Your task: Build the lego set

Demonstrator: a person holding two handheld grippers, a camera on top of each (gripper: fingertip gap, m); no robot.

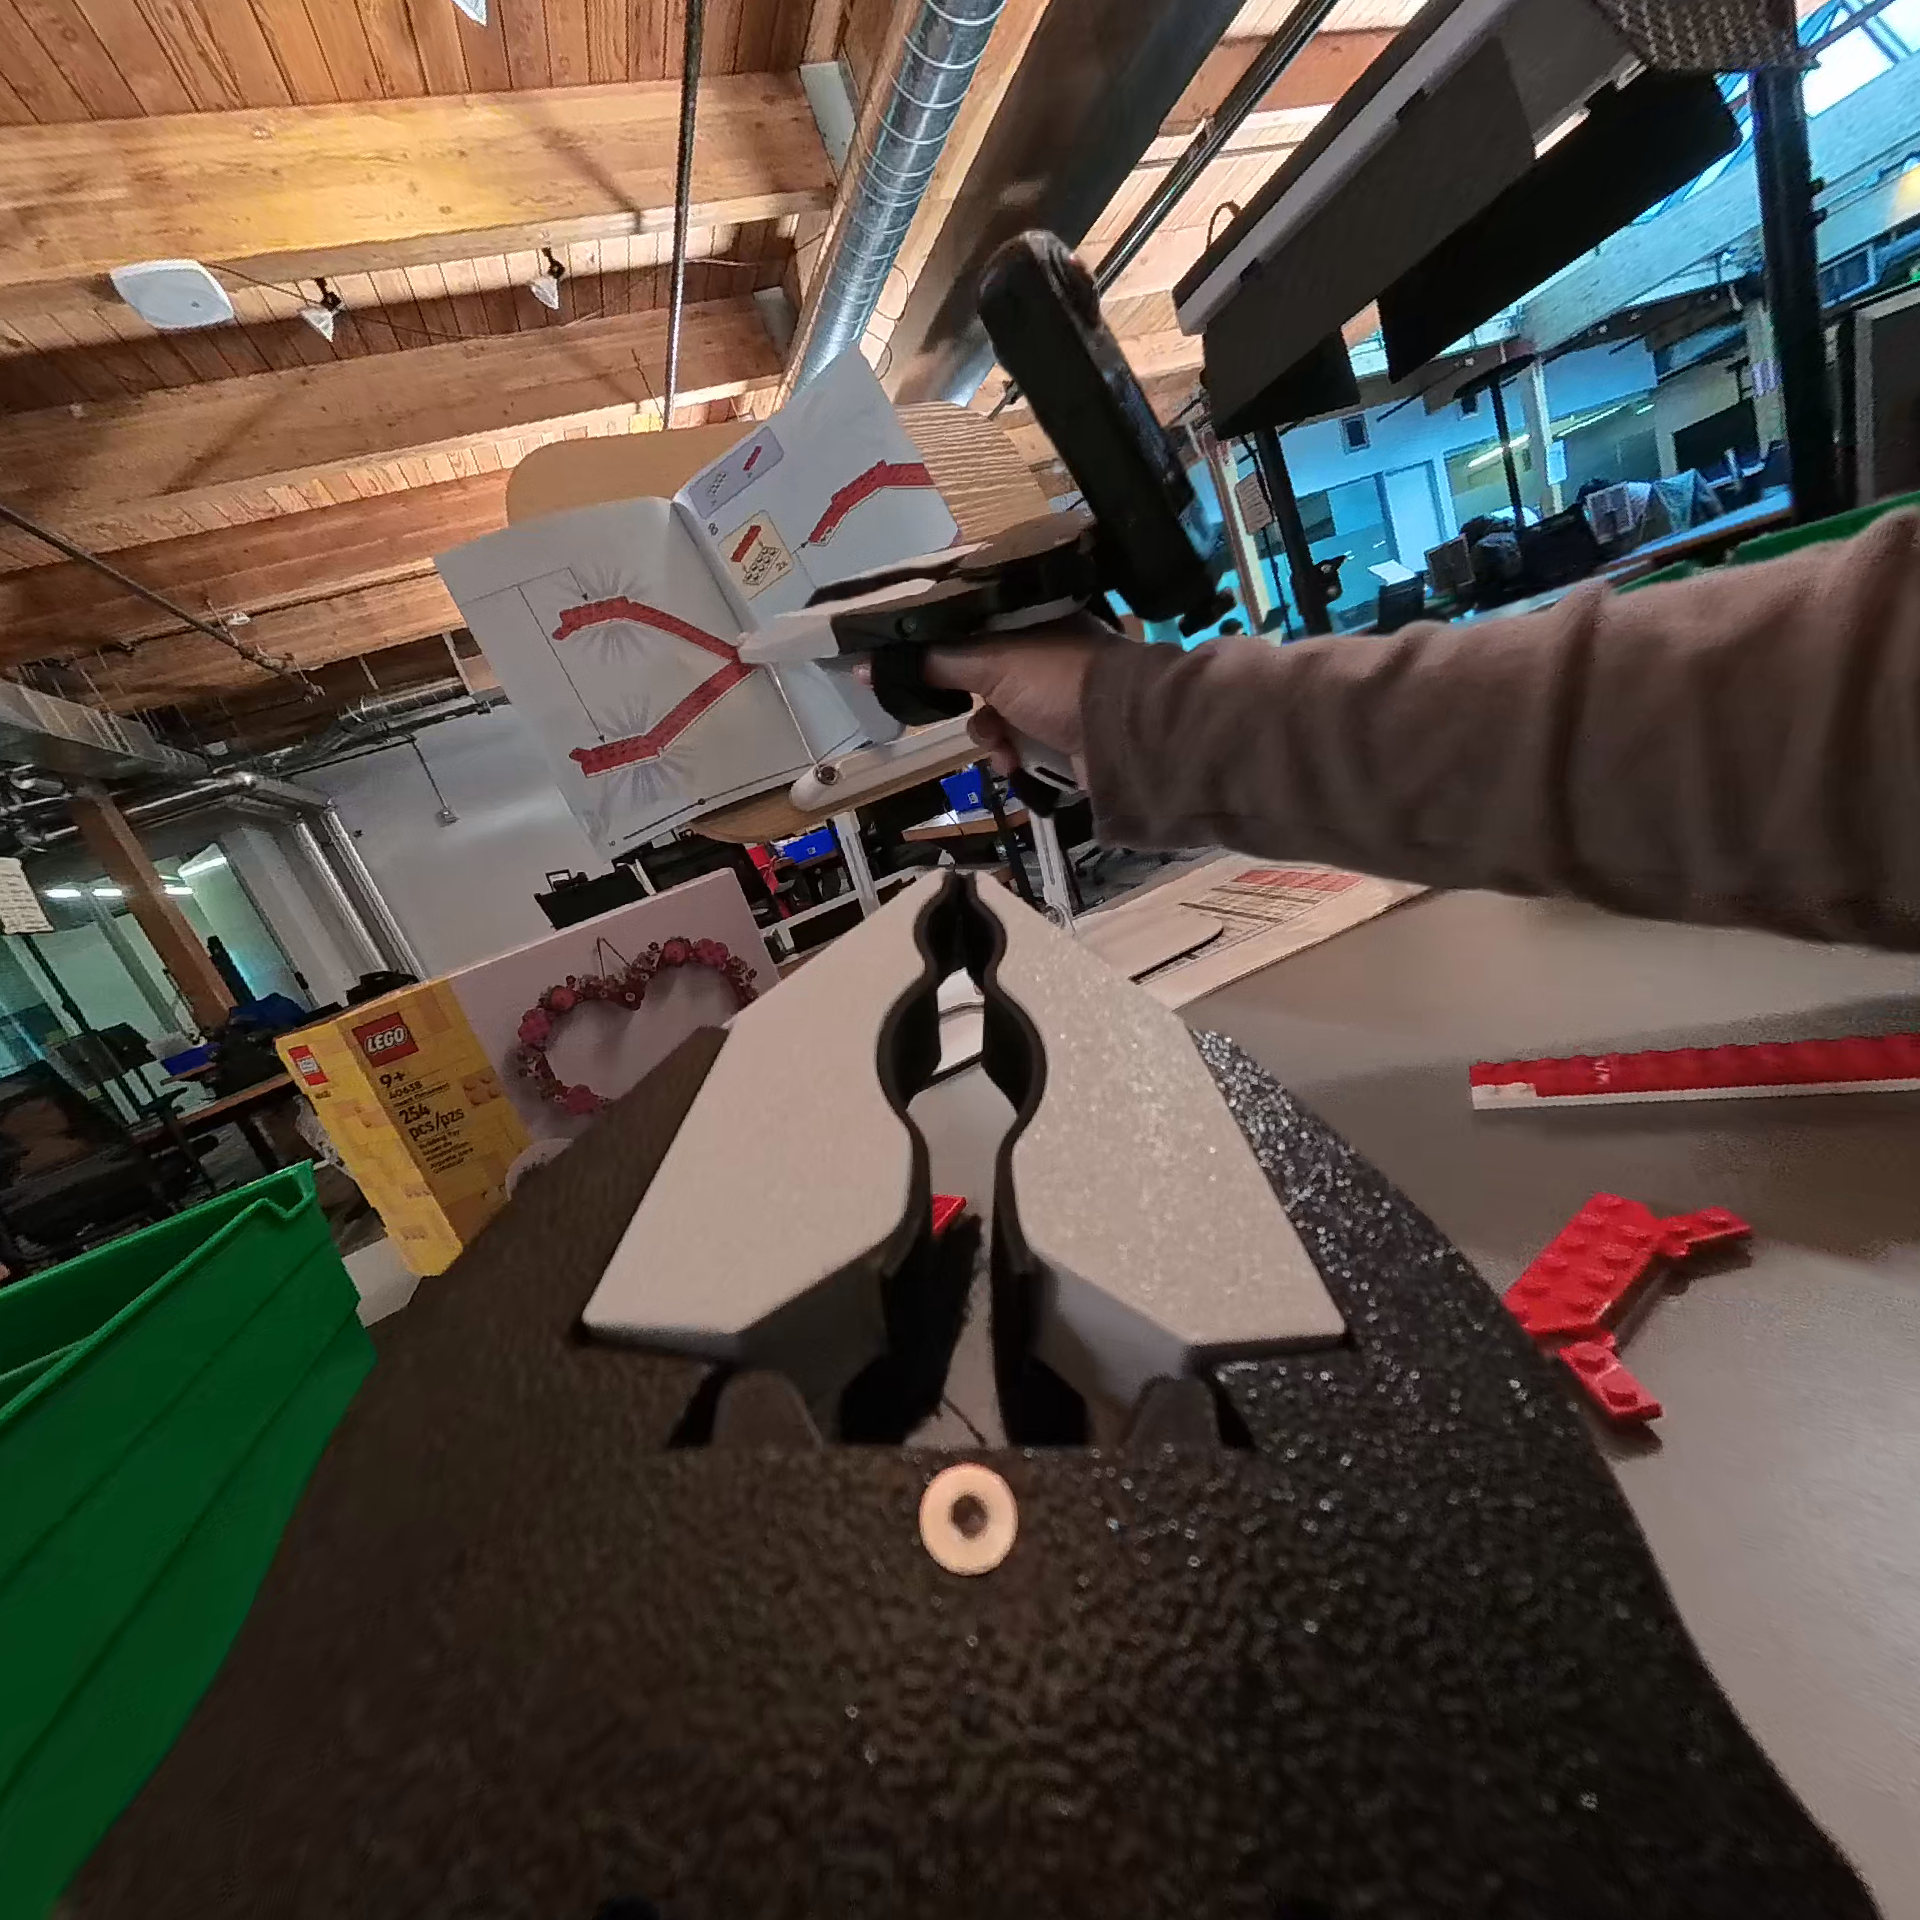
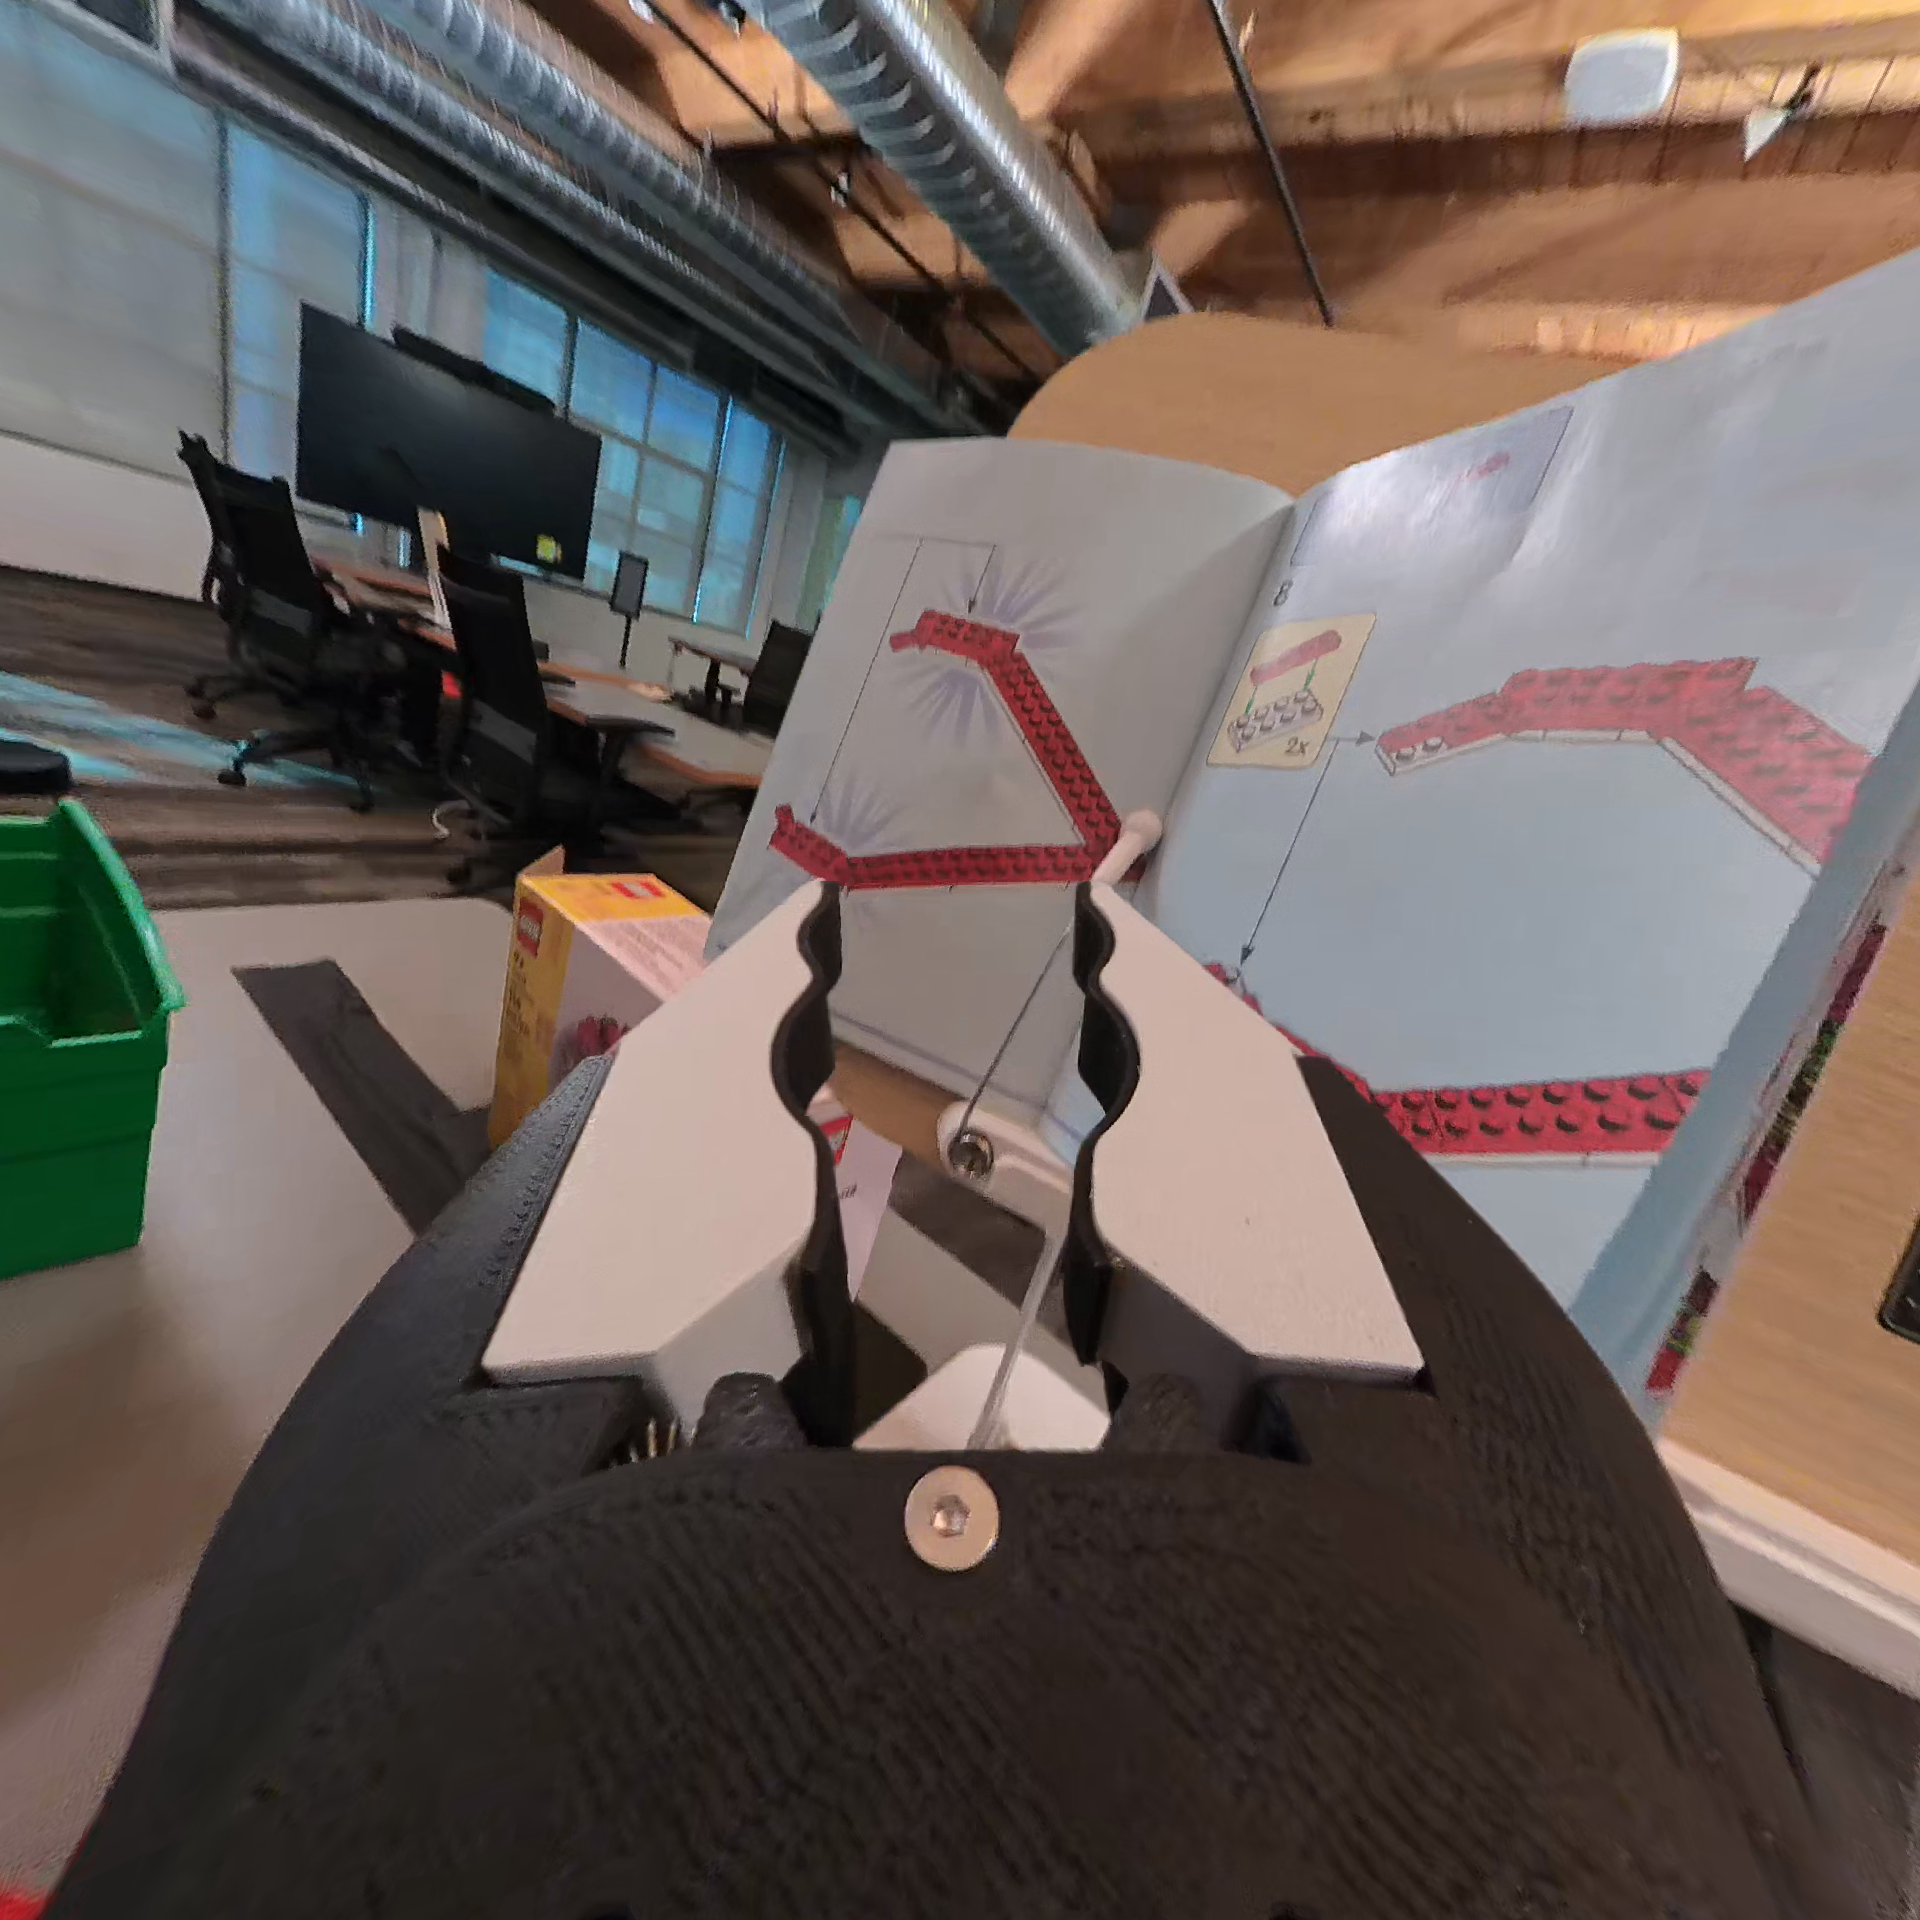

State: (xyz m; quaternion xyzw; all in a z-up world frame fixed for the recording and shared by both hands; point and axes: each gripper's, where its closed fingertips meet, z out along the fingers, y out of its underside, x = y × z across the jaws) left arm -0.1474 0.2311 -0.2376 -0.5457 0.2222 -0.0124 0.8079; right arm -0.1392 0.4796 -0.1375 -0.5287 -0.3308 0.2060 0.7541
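Note:
My left gripper (image 1: 961, 896) is shut, its tips touching, low over the grey table (image 1: 1455, 1039); nothing shows between the tips. A long red plate strip (image 1: 1704, 1070) and a red angled plate assembly (image 1: 1600, 1288) lie on the table to its right. My right gripper (image 2: 956, 894) is open and empty, raised close in front of the open instruction booklet (image 2: 1455, 831). In the left wrist view a hand holds that right gripper (image 1: 764, 649) up against the booklet (image 1: 675, 644), which stands on a wooden stand.
A yellow set box (image 1: 405, 1112) stands behind the left gripper and shows in the right wrist view (image 2: 582, 966). Green bins (image 1: 156, 1455) sit at the left, also in the right wrist view (image 2: 73, 1039). A sleeved arm (image 1: 1507, 748) crosses above the table. Spacing between my two grippers at the tips: around 25 centimeters.

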